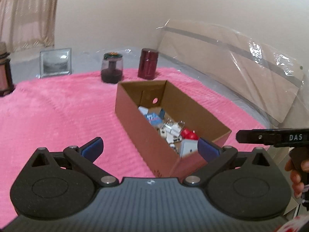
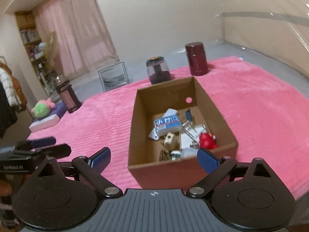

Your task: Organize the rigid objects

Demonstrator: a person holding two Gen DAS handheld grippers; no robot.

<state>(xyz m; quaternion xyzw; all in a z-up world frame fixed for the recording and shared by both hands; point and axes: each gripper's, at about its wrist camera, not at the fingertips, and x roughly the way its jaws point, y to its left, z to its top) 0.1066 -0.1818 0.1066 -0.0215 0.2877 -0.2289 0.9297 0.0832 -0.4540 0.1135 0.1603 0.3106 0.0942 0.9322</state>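
both grippers stood spread wide and empty: the left gripper at the bottom of its view, the right gripper likewise. the cardboard box, mid-frame on the pink blanket, already held a heap of small things, among them a blue-and-white packet and a red toy. still outside, toward the upper centre, stood a dark red canister, a smoky jar and a picture frame. i'd judge the small pieces done, these larger ones perhaps left.
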